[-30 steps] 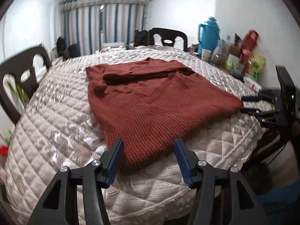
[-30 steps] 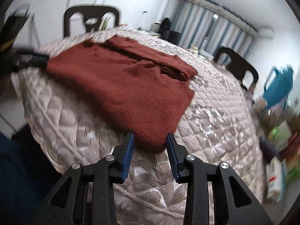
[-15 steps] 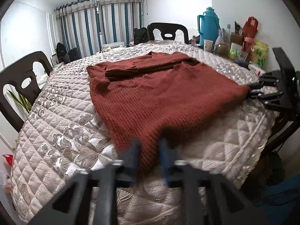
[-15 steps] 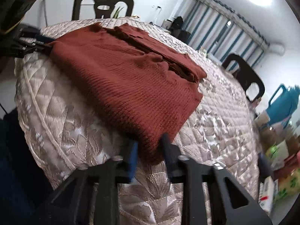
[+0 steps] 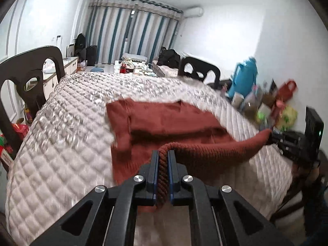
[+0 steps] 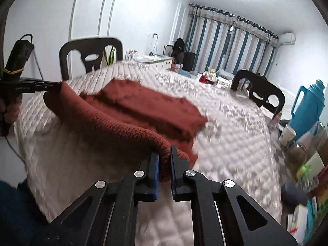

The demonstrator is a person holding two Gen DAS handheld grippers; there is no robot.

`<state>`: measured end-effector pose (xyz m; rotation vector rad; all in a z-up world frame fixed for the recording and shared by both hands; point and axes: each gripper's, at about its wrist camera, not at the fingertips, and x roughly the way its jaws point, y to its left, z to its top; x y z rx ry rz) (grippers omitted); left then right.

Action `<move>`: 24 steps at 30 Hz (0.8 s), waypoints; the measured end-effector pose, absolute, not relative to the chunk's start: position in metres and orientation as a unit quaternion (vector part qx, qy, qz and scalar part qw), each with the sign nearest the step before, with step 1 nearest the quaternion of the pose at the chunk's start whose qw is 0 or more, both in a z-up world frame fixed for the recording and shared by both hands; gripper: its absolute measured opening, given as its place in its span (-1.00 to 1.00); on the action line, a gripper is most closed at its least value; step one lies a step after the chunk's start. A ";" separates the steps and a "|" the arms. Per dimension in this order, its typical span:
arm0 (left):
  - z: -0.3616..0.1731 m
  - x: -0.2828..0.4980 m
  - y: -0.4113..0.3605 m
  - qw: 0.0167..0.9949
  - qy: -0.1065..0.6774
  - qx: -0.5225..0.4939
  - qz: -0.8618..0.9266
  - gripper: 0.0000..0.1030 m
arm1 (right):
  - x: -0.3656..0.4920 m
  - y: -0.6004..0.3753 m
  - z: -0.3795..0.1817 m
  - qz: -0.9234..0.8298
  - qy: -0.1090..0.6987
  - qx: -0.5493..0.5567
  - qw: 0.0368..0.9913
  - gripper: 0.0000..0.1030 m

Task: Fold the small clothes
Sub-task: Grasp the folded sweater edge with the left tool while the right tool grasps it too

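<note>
Two corners of the rust-red ribbed knit sweater were pinched: left gripper clamped one, right gripper, jaws just closing, nipped the other, hem raised above the quilted beige table cover. Gripper lettering was illegible.

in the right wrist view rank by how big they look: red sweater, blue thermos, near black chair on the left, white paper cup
1. red sweater
2. black chair
3. blue thermos
4. white paper cup
Chair and thermos look close, and fisheye distortion makes their order unsure.
</note>
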<state>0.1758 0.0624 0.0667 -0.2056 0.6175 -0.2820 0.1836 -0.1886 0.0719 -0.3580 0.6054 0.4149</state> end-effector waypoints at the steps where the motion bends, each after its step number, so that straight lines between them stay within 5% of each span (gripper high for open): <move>1: 0.070 0.187 0.064 0.938 0.303 -0.105 -0.134 -0.82 | 0.191 -0.188 0.074 0.200 0.294 -0.171 0.919 -0.83; 16: 0.092 0.354 0.096 0.926 0.342 -0.126 -0.097 -0.82 | 0.379 -0.180 0.090 0.199 0.349 -0.076 0.912 -0.83; 24: 0.021 0.441 0.107 0.890 0.427 -0.146 -0.058 -0.88 | 0.457 -0.192 0.027 0.170 0.438 -0.007 0.883 -0.83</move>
